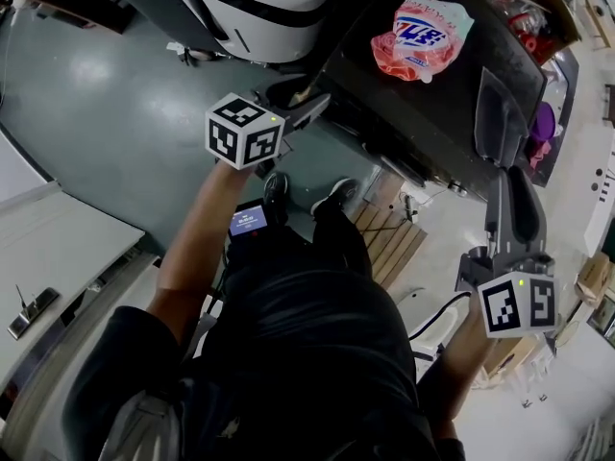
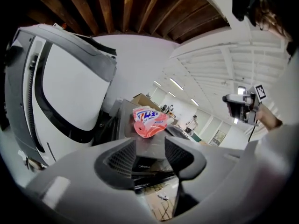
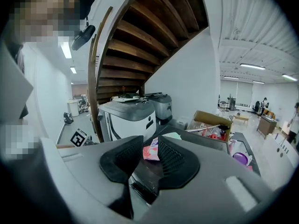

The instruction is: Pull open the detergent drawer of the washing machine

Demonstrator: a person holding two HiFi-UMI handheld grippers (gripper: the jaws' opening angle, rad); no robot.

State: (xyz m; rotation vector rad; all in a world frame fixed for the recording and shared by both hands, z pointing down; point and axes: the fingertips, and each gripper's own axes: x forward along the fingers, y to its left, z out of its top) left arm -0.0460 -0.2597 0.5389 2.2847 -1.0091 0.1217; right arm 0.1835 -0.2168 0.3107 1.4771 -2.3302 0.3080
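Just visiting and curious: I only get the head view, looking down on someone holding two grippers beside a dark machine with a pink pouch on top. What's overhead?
Observer: A wooden staircase. The right gripper view shows its underside climbing above.
Operator: Is anyone else around?
Observer: Yes. The left gripper view shows a person standing far off in the room.
Operator: What's beyond the white machine?
Observer: A second machine, greyer, stands behind it in the right gripper view.
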